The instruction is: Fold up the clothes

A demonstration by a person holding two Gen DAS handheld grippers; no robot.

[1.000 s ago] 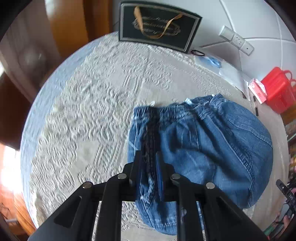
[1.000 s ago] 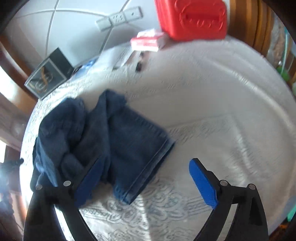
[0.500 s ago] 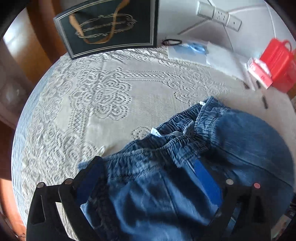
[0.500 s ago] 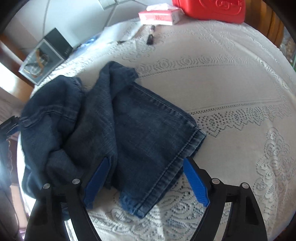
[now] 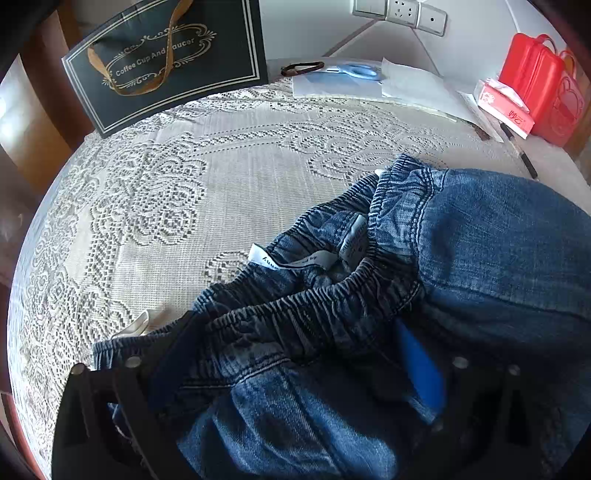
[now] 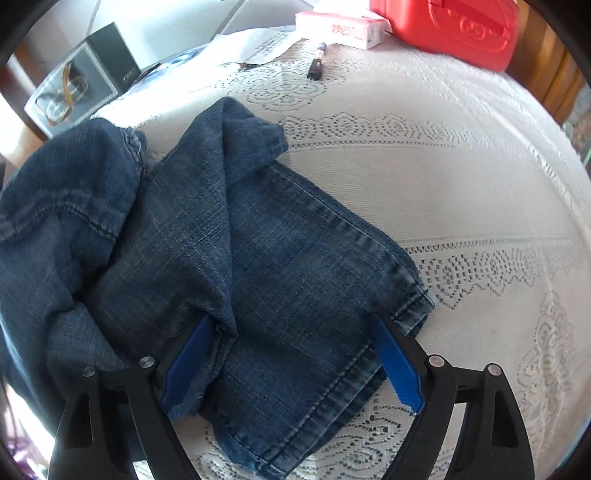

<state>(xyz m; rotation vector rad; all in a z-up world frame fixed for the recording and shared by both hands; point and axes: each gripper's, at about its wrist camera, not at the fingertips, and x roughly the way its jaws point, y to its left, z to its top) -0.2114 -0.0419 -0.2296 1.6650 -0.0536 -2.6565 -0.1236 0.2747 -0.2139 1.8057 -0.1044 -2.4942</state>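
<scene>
Blue denim trousers [image 5: 480, 258] lie crumpled on a white lace tablecloth [image 5: 184, 184]. In the left wrist view the elastic waistband [image 5: 332, 295] with white labels bunches between the fingers. My left gripper [image 5: 291, 343] is open, its jaws straddling the waistband. In the right wrist view the trousers [image 6: 277, 240] show a folded leg with its hem [image 6: 410, 299] toward the right. My right gripper [image 6: 291, 343] is open, its blue pads on either side of the leg end, low over the cloth.
A dark gift bag [image 5: 166, 62] stands at the back left. Papers and scissors [image 5: 354, 70], a pink tissue pack [image 5: 506, 110], a red case [image 5: 539, 81] and a pen [image 5: 521, 151] lie along the back. In the right wrist view, a pen [image 6: 317, 61] and red case [image 6: 461, 26].
My left gripper opened, letting go of the waistband fold, and moved in low over it. My right gripper moved forward over the trouser leg and stayed open.
</scene>
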